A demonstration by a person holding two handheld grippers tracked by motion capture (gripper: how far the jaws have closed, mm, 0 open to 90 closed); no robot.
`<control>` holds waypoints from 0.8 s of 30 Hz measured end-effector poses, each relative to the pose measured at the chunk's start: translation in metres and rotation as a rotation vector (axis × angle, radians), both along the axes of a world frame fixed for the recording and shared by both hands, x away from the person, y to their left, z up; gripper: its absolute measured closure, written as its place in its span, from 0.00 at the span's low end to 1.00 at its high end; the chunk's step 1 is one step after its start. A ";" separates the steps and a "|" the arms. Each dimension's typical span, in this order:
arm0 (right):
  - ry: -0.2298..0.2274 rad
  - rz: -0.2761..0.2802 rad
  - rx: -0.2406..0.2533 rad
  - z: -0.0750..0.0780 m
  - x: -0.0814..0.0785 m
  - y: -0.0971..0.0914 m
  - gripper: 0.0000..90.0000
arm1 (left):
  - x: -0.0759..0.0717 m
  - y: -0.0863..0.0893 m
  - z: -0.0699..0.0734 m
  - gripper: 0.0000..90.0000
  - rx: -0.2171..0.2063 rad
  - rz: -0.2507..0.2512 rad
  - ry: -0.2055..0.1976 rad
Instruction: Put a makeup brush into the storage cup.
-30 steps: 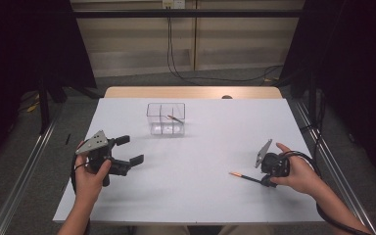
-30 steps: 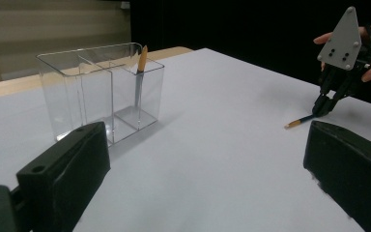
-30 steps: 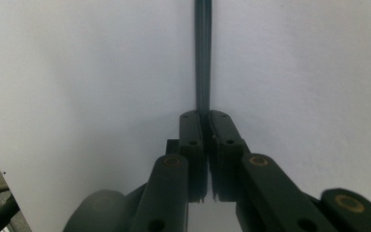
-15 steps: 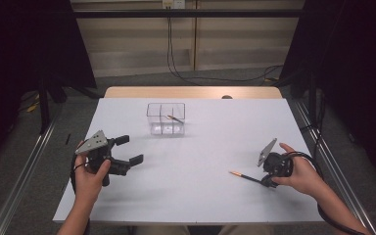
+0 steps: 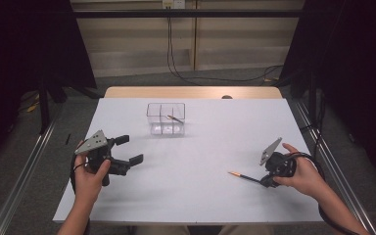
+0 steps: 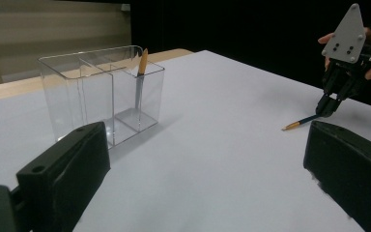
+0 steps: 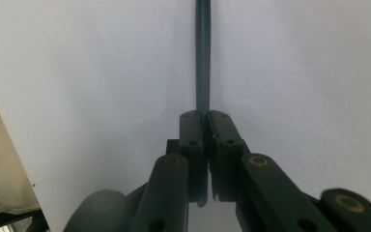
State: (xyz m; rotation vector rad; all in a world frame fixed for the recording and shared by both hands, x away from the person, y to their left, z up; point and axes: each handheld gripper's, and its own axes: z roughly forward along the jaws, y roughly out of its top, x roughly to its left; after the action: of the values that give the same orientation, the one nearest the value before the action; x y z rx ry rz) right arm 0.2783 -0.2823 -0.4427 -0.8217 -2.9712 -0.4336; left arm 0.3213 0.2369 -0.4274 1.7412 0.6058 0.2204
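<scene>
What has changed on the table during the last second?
Nothing has visibly changed. The right gripper stays shut on the pencil at the table, the left gripper stays open and holds nothing, and the clear box keeps its one pencil.

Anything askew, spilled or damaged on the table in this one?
Nothing stands out. The clear organizer stands upright with one pencil leaning in a compartment. The right gripper is shut on a second pencil; the left gripper is open.

Bare table [image 5: 205, 161] all round; sole obstacle, clear box [image 5: 166, 118] mid-back.
</scene>
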 end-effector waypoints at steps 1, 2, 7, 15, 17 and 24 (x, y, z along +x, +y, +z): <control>0.003 0.002 -0.001 -0.002 0.000 0.000 0.95 | 0.000 0.000 0.000 0.03 0.001 0.000 0.000; 0.005 -0.002 -0.013 -0.002 0.000 0.001 0.95 | 0.000 0.000 0.000 0.03 0.001 0.001 0.000; 0.011 -0.009 -0.031 -0.004 0.002 0.003 0.94 | 0.001 0.000 -0.001 0.03 0.003 0.000 0.001; 0.027 -0.033 -0.035 -0.004 0.004 0.005 0.91 | 0.001 -0.001 -0.002 0.03 0.007 -0.002 0.005; 0.023 -0.038 -0.054 -0.005 0.004 0.008 0.92 | 0.001 -0.002 -0.002 0.03 0.005 -0.002 0.008; 0.003 -0.035 -0.116 -0.004 0.002 0.017 0.95 | 0.000 -0.003 -0.002 0.03 0.011 -0.007 0.006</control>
State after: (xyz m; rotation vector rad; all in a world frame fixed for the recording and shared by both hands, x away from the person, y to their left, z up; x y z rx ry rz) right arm 0.2803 -0.2656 -0.4470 -0.8844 -3.0079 -0.2623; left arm 0.3213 0.2342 -0.4291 1.7549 0.6039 0.2144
